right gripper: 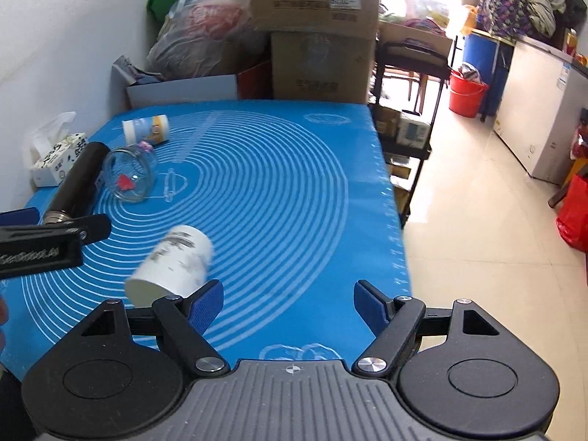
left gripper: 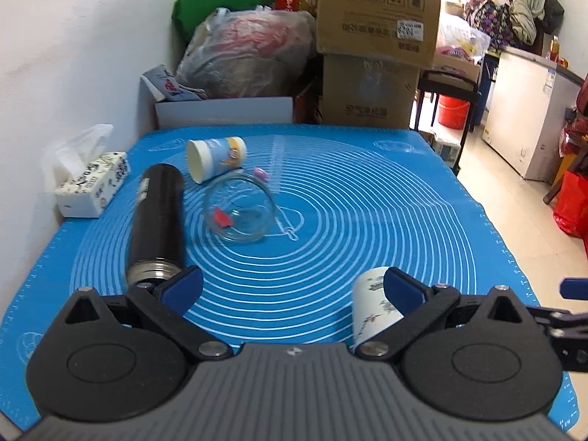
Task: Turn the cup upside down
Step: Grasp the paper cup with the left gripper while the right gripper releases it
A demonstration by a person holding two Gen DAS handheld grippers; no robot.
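A white paper cup with a grey print [right gripper: 172, 264] lies on its side on the blue mat [right gripper: 279, 191], mouth toward me; it also shows in the left wrist view [left gripper: 371, 305]. My left gripper [left gripper: 292, 286] is open, its right finger [left gripper: 402, 290] beside or against the cup. My right gripper [right gripper: 288, 307] is open and empty, its left finger [right gripper: 205, 305] just right of the cup's mouth. A blue-and-white paper cup [left gripper: 215, 158] lies on its side at the far left. A clear glass [left gripper: 240, 213] lies on its side nearer.
A black flask [left gripper: 156, 228] lies on the mat's left side. A tissue box [left gripper: 92, 187] sits by the wall. Cardboard boxes [left gripper: 375, 47] and bags [left gripper: 250, 51] stand behind the table. The table's right edge [right gripper: 393, 198] drops to a tiled floor.
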